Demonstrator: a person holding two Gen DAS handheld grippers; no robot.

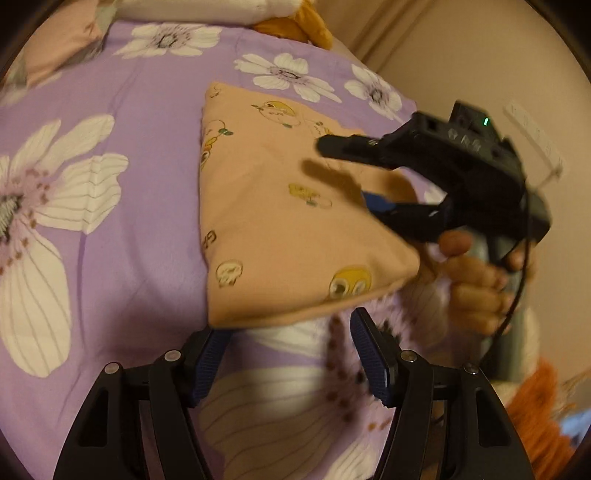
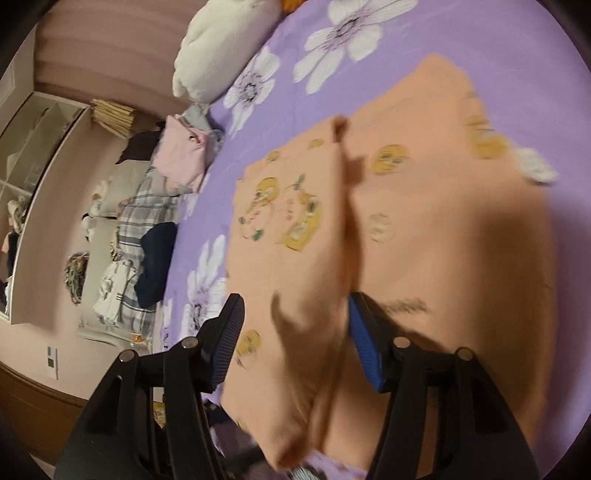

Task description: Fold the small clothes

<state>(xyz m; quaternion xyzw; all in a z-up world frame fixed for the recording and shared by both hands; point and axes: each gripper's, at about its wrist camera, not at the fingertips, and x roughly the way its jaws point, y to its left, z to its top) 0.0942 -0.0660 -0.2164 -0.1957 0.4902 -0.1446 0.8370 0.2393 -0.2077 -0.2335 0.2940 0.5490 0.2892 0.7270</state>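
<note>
A small peach garment with yellow cartoon prints [image 1: 280, 221] lies partly folded on a purple flowered bedsheet [image 1: 140, 155]. In the left wrist view my left gripper [image 1: 288, 332] is open and empty, its fingers just short of the garment's near edge. My right gripper [image 1: 343, 173] reaches over the garment from the right with its jaws apart. In the right wrist view the right gripper [image 2: 295, 325] is open, and a raised fold of the garment [image 2: 306, 266] stands between its fingers.
A white plush pillow [image 2: 218, 48] and an orange plush [image 1: 306, 26] lie at the head of the bed. A pile of other clothes [image 2: 155, 206] sits along the bed's far edge. The wall [image 1: 480, 55] is close on the right.
</note>
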